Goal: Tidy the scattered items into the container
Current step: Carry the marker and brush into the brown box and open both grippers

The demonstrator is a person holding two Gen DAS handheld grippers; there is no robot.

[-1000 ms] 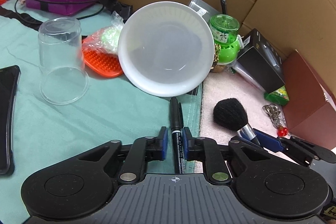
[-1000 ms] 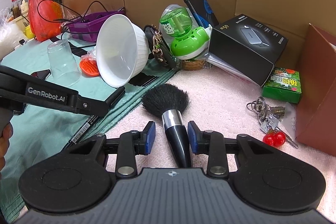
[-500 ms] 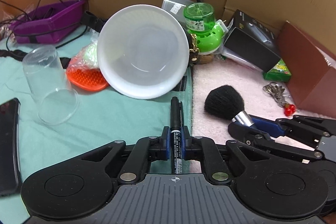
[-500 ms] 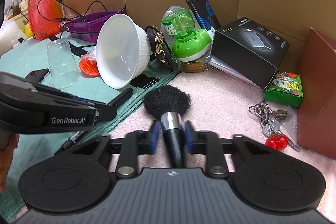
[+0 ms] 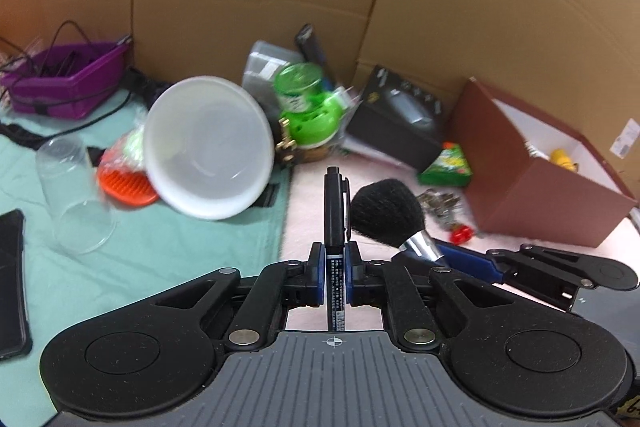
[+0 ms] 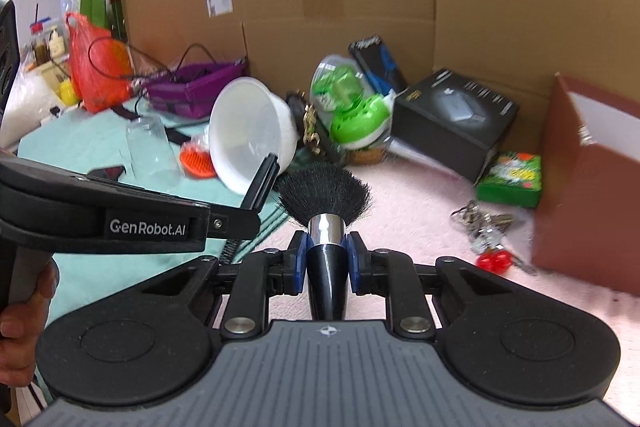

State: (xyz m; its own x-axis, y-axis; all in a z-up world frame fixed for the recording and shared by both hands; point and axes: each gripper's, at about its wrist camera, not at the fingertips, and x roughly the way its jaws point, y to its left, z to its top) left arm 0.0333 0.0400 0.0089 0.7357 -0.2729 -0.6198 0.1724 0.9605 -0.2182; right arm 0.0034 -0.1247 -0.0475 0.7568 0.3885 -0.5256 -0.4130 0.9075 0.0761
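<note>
My left gripper (image 5: pixel 335 259) is shut on a black marker pen (image 5: pixel 334 211) and holds it above the table, tip pointing forward. My right gripper (image 6: pixel 326 251) is shut on a black makeup brush (image 6: pixel 325 197), gripping its handle below the silver ferrule. The brush (image 5: pixel 386 213) and right gripper also show in the left wrist view, just right of the pen. The brown open box (image 5: pixel 536 167) with a white inside stands at the right; it also shows in the right wrist view (image 6: pixel 588 195). Both held items are lifted off the cloth.
A white bowl (image 5: pixel 208 147) lies tilted on its side. Near it are a clear cup (image 5: pixel 74 195), an orange scrubber (image 5: pixel 124 183), a green dispenser (image 5: pixel 312 107), a black box (image 5: pixel 400 119), a green packet (image 5: pixel 448 167), keys (image 6: pixel 486 227), a purple tray (image 5: pixel 68 79). Cardboard walls surround the table.
Both grippers closed on their items, then lifted them off the table. The view has swung right, bringing the brown box into sight.
</note>
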